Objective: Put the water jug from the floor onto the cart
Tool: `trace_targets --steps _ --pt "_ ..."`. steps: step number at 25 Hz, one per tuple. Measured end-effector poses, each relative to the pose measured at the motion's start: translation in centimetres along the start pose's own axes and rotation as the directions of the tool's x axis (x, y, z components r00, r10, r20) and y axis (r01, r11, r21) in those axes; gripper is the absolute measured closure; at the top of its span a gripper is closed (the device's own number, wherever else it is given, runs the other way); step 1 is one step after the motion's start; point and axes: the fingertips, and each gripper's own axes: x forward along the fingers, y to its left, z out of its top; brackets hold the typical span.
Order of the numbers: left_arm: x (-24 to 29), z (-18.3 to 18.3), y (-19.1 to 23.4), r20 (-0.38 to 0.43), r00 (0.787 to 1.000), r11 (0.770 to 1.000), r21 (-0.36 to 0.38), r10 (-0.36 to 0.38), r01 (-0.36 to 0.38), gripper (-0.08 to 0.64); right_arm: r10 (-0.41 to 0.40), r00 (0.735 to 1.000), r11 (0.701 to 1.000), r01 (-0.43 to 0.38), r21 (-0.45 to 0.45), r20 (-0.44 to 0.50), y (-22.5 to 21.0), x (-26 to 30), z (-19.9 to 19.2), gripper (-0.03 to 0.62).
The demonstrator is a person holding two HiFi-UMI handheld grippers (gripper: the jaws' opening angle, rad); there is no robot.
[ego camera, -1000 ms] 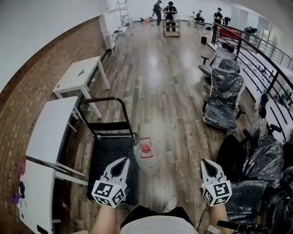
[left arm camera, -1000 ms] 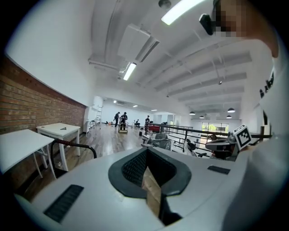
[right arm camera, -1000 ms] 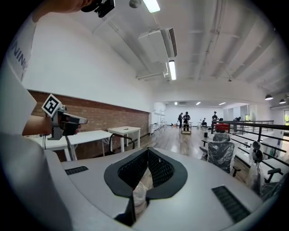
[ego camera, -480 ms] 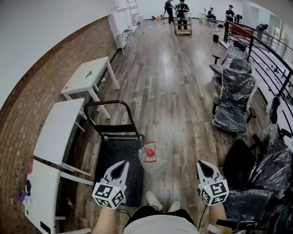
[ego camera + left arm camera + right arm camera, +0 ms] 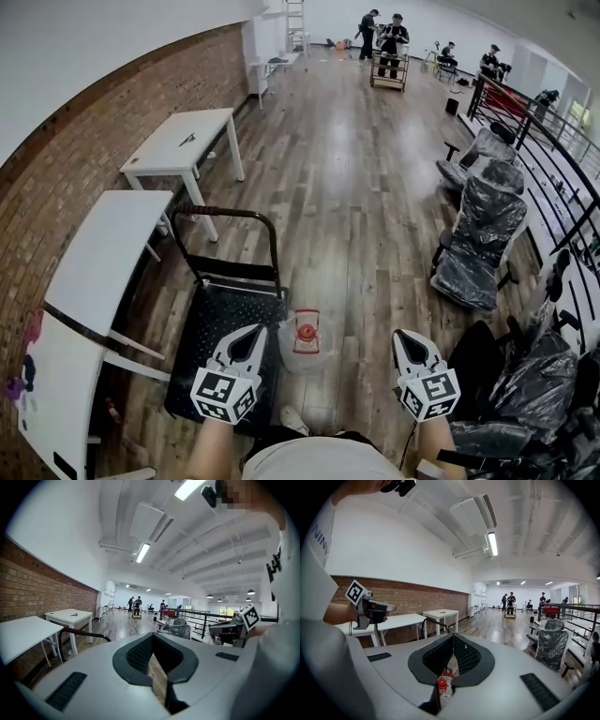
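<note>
The clear water jug [image 5: 302, 342] with a red cap stands on the wood floor, right beside the black platform of the cart [image 5: 217, 352]. The cart's handle [image 5: 225, 216] rises at its far end. My left gripper [image 5: 251, 331] hovers over the cart's near right edge, just left of the jug, shut and empty. My right gripper [image 5: 404, 336] hangs well right of the jug, also shut and empty. In the right gripper view the jug [image 5: 443, 686] shows below the closed jaws of the right gripper [image 5: 453, 636]. The left gripper [image 5: 152, 637] points past the cart handle [image 5: 84, 633].
White tables [image 5: 178, 141] line the brick wall at left, close to the cart. Plastic-wrapped chairs [image 5: 483, 239] and a black railing [image 5: 553, 150] run along the right. People stand by a rack [image 5: 389, 66] at the far end. A shoe [image 5: 291, 419] is near the jug.
The person has stepped forward, and both grippers came along. The jug and cart now sit slightly lower and nearer between the grippers. Both jaws stay shut.
</note>
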Motion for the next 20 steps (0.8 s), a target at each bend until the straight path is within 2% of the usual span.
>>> trace_targets --steps 3,6,9,12,16,20 --pt "-0.2 -0.3 3.4 0.02 0.999 0.999 -0.034 0.026 -0.026 0.558 0.006 1.0 0.999 -0.006 0.042 -0.012 0.8 3.2 0.9 0.588" --pt "-1.4 -1.1 6.9 0.025 0.997 0.996 -0.059 0.073 -0.072 0.558 0.015 0.999 1.0 -0.015 0.02 -0.036 1.9 6.0 1.2 0.588" --pt "-3.2 -2.3 10.1 0.027 0.988 0.984 -0.092 0.155 -0.152 0.558 0.08 0.993 0.996 -0.084 -0.043 -0.081 3.6 9.9 1.3 0.588" --pt "-4.9 -5.6 11.7 -0.033 0.972 0.966 -0.112 0.233 -0.235 0.558 0.172 0.978 0.982 -0.18 -0.055 -0.122 5.4 13.1 -0.2 0.588" --pt "-6.2 -9.0 13.0 -0.089 0.941 0.926 -0.165 0.328 -0.338 0.558 0.311 0.932 0.944 -0.325 -0.05 -0.186 7.2 17.7 -4.0 0.586" --pt "-6.9 -12.1 13.4 -0.148 0.897 0.873 -0.209 0.417 -0.441 0.558 0.423 0.854 0.886 -0.46 -0.058 -0.303 8.9 21.7 -9.8 0.56"
